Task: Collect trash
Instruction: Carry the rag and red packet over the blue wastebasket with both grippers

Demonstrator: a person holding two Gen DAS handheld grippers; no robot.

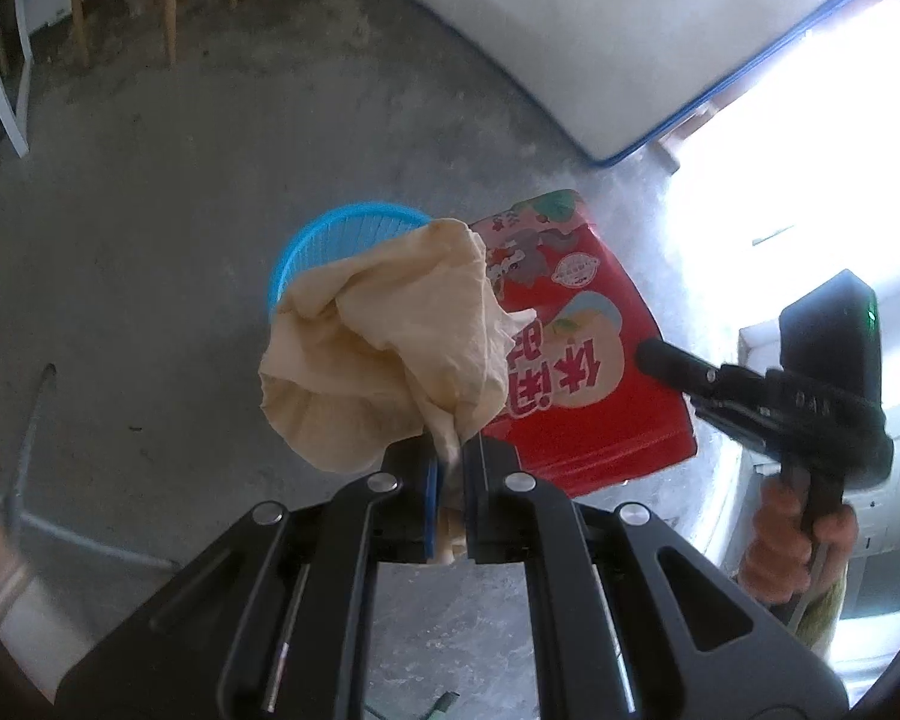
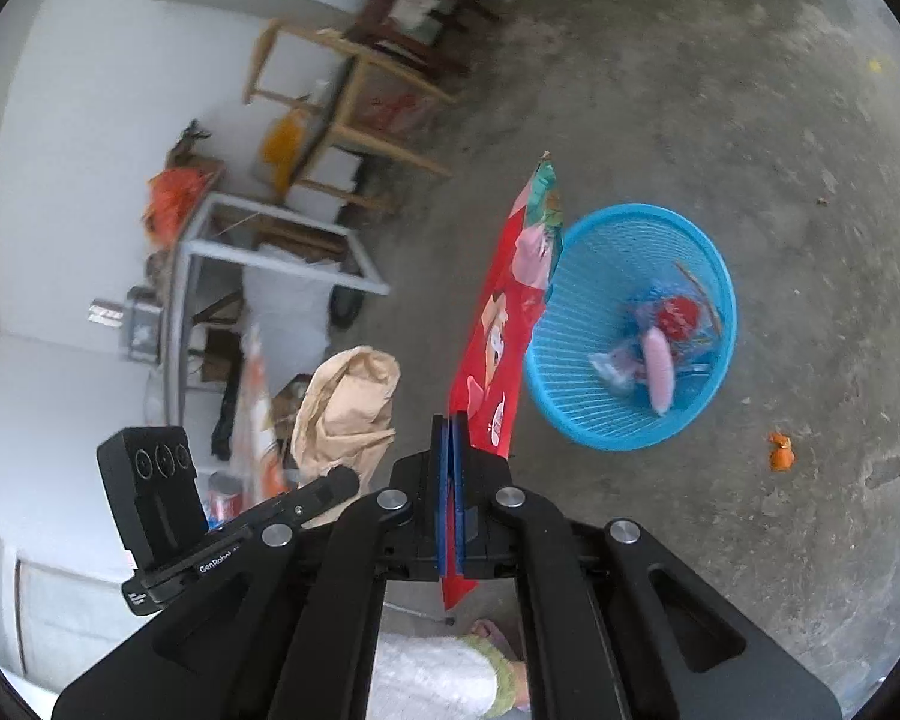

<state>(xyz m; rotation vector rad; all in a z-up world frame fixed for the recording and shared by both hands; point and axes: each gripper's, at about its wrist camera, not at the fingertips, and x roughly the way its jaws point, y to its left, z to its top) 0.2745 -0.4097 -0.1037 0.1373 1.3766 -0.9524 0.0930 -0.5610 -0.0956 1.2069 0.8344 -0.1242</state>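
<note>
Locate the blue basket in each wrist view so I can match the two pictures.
Left wrist view: the blue basket sits at centre, on the floor, mostly hidden behind the crumpled tan paper held by the left gripper.
Right wrist view: it is right of centre, fully visible, with wrappers inside, just right of the red snack bag held by the right gripper.
Shared landmark: the red snack bag, beside the basket in both views.

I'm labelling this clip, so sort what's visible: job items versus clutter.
Job: crumpled beige paper in left gripper; red snack bag in right gripper; blue basket; orange scraps.
Clutter: wooden stools, metal frame, mattress.
</note>
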